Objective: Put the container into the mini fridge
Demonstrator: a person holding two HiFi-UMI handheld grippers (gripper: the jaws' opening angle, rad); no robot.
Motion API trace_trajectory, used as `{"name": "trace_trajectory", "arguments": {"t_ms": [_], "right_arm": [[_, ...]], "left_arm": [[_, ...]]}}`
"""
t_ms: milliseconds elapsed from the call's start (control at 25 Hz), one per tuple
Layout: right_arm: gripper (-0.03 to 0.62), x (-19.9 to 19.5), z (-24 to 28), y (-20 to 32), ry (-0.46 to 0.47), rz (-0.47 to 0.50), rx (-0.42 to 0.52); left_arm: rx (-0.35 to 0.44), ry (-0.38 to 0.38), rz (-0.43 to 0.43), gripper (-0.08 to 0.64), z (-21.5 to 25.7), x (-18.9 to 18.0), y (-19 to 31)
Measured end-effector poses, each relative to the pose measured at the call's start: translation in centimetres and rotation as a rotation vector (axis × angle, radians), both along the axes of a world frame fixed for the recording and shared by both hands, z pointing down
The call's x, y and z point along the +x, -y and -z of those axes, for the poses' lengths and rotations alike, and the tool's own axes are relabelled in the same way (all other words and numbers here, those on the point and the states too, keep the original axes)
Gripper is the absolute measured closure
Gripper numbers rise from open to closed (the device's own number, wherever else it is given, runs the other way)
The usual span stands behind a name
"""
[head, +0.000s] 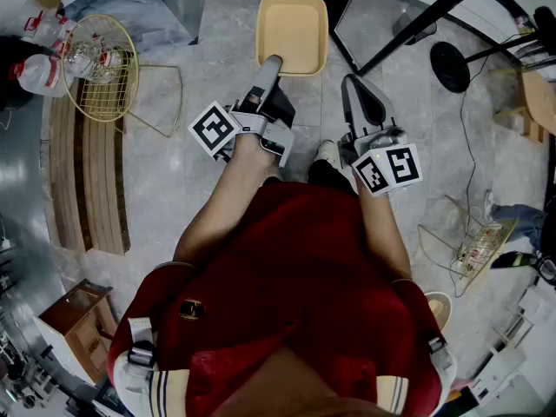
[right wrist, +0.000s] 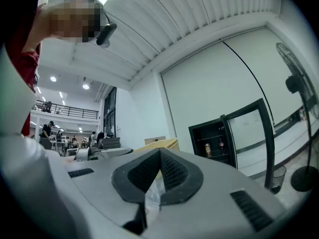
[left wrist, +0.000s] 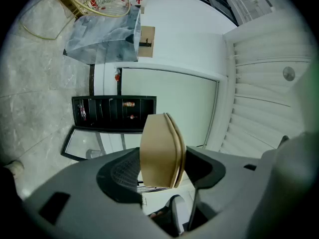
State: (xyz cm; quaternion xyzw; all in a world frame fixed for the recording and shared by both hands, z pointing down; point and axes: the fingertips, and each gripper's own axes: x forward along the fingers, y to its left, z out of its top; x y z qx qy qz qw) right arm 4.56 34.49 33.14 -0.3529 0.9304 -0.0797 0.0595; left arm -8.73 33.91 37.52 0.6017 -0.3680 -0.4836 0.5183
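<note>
Tan container [left wrist: 160,151] is hanging in the air with the left claw [head: 271,66] pinching it. The right claw [right wrist: 158,156] is sitting pressed together, probably empty. The mini fridge [left wrist: 113,114] is standing open, well apart, so the carrying and putting inside are still waiting.

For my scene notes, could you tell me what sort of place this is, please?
Probably a large open-plan office or lab hall: occupied desks beneath a railed mezzanine, a glass-door mini fridge standing open, and a pedestal fan on a stone floor.

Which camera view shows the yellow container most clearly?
The head view: nearly all of the container shows from above. The left gripper view shows it edge-on between the jaws; the right gripper view shows only a sliver.
</note>
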Motion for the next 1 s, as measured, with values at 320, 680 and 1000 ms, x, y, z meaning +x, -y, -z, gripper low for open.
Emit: {"name": "trace_trajectory", "arguments": {"t_ms": [320,680,1000], "right_arm": [[0.594,-1.6,-0.4,-1.2,0.025,0.011,-0.016],[0.594,-1.4,-1.4,1.5,0.006,0.001,-0.021],[0.594,-1.8,-1.8,10.4,0.013,0.032,-0.005]], "left_arm": [[0.003,-0.003,-0.002,0.29,-0.3,-1.2,-0.9],[-0.019,0.005,-0.006,0.29,-1.1,-1.6,1.6],[-0.033,0.037,0.028,0.29,-1.0,-2.4,9.3]]}}
